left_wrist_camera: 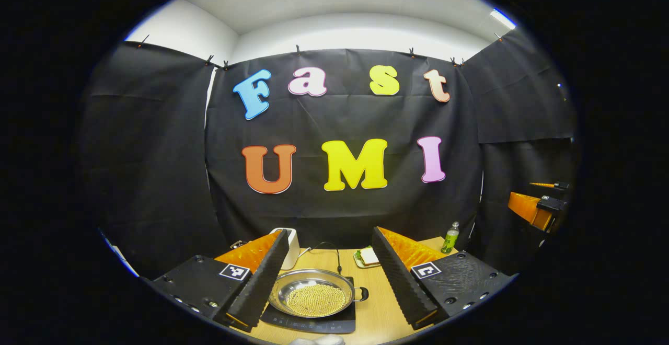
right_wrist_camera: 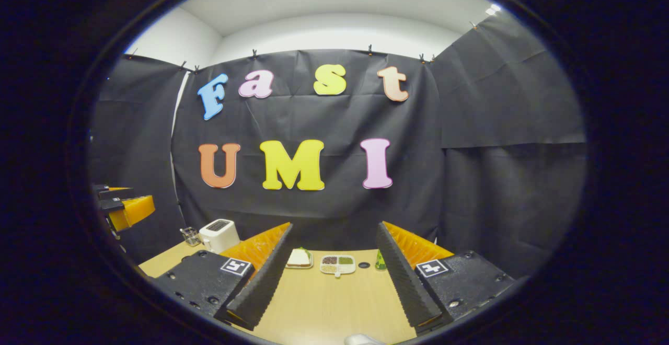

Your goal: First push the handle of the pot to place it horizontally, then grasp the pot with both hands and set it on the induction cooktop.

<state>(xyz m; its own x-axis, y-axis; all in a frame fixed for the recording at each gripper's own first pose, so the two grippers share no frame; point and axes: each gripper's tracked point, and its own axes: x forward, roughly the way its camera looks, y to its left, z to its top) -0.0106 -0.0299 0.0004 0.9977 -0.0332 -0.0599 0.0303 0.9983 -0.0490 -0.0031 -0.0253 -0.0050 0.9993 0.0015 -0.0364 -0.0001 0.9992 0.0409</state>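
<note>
The pot [left_wrist_camera: 312, 296], a shallow steel pan with a layer of small yellowish grains in it, sits on the black induction cooktop [left_wrist_camera: 313, 323] near the front of the wooden surface [left_wrist_camera: 376, 308], framed between the fingers of the left claw [left_wrist_camera: 326, 295], which hangs above it with its fingers wide apart and holding nothing. One short dark handle [left_wrist_camera: 361, 294] shows at the pot's right rim, and it looks to lie level; the opposite side is hidden behind the claw's finger, so I cannot tell how that one lies. The right claw [right_wrist_camera: 326, 292] is likewise spread open and empty, over a bare stretch of the surface, with a white toaster [right_wrist_camera: 219, 233], a plate with a sandwich [right_wrist_camera: 299, 259] and a divided tray of grains [right_wrist_camera: 338, 264] farther back; a green bottle [left_wrist_camera: 450, 238] stands by the wall. Judging by how things lie, the placing seems done and the step in hand is to draw clear. To do that well, lift both claws straight up and away with the fingers kept apart, so no finger catches the rim or handle and drags the pot off centre or spills the grains.
</note>
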